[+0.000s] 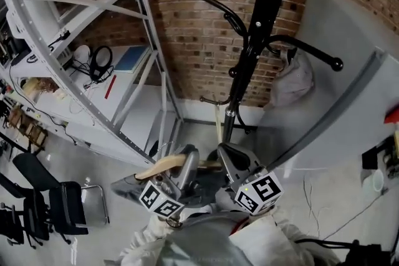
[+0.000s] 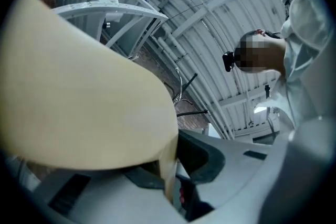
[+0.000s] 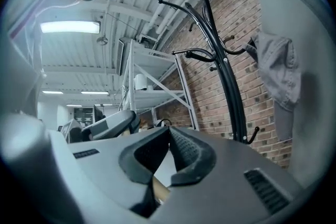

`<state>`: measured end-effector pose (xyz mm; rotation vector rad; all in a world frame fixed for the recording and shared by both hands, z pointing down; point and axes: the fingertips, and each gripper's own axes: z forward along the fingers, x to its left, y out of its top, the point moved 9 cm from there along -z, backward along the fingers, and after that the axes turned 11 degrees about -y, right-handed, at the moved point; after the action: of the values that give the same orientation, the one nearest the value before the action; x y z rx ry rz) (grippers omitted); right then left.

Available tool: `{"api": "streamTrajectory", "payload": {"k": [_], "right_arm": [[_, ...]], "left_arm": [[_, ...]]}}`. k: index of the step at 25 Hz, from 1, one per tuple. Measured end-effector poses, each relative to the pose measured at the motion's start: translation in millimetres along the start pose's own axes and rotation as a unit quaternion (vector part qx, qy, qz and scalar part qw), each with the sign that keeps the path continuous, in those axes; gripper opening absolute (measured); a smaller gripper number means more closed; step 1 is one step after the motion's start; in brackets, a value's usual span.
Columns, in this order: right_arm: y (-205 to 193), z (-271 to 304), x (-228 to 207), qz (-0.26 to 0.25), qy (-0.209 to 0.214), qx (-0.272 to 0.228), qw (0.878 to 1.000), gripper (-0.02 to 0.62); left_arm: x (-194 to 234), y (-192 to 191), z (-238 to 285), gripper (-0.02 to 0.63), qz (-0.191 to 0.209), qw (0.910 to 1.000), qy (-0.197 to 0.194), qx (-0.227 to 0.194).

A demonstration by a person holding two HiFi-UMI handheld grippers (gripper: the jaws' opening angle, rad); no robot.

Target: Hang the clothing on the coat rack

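Observation:
A black coat rack (image 1: pixel 259 22) with curved hooks stands against the brick wall, straight ahead of me; in the right gripper view the coat rack (image 3: pixel 226 76) is to the right. A grey garment (image 1: pixel 293 78) hangs from one right-hand hook, and the same garment (image 3: pixel 281 76) shows in the right gripper view. Low in the head view both grippers hold a pale wooden hanger (image 1: pixel 165 165) between them. My left gripper (image 1: pixel 187 162) is shut on it; the hanger (image 2: pixel 79 92) fills that gripper's view. My right gripper (image 1: pixel 225 159) is shut too, with wood (image 3: pixel 160 191) deep between its jaws. Grey cloth (image 1: pixel 124 187) droops under the hanger.
A grey metal shelving frame (image 1: pixel 93 71) slants along the left, with headphones (image 1: pixel 100 59) on a shelf. A black chair (image 1: pixel 37 202) stands at lower left. A grey panel (image 1: pixel 349 71) rises to the right of the rack. Cables (image 1: pixel 336 215) lie on the floor.

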<state>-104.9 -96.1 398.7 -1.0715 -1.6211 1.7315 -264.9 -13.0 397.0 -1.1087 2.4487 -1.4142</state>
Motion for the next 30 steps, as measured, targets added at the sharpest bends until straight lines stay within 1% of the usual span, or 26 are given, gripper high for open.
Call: {"api": "streamTrajectory", "payload": {"k": [4, 10, 13, 21, 26, 30], "right_arm": [[-0.2, -7.6, 4.5, -0.005, -0.053, -0.006, 0.999, 0.025], [1.1, -24.7, 10.8, -0.012, -0.118, -0.009, 0.993, 0.025], [1.6, -33.3, 13.8, -0.014, -0.143, -0.013, 0.990, 0.025], [13.7, -52.0, 5.5, -0.019, -0.186, -0.030, 0.982, 0.025], [25.2, -57.9, -5.9, -0.025, -0.201, -0.045, 0.978, 0.025], [34.0, -64.0, -18.1, -0.032, -0.211, -0.054, 0.975, 0.025]], "left_arm": [[9.5, -0.8, 7.2, 0.055, -0.026, 0.9985, -0.046, 0.016], [15.3, -1.1, 18.4, 0.055, -0.053, 0.9934, -0.095, 0.035], [16.6, -0.1, 25.7, 0.055, -0.063, 0.9903, -0.118, 0.040], [8.8, 3.0, 57.7, 0.055, -0.086, 0.9807, -0.171, 0.038], [4.3, -2.3, 80.1, 0.055, -0.102, 0.9764, -0.186, 0.038], [4.3, -9.6, 97.7, 0.055, -0.113, 0.9753, -0.186, 0.039]]}}
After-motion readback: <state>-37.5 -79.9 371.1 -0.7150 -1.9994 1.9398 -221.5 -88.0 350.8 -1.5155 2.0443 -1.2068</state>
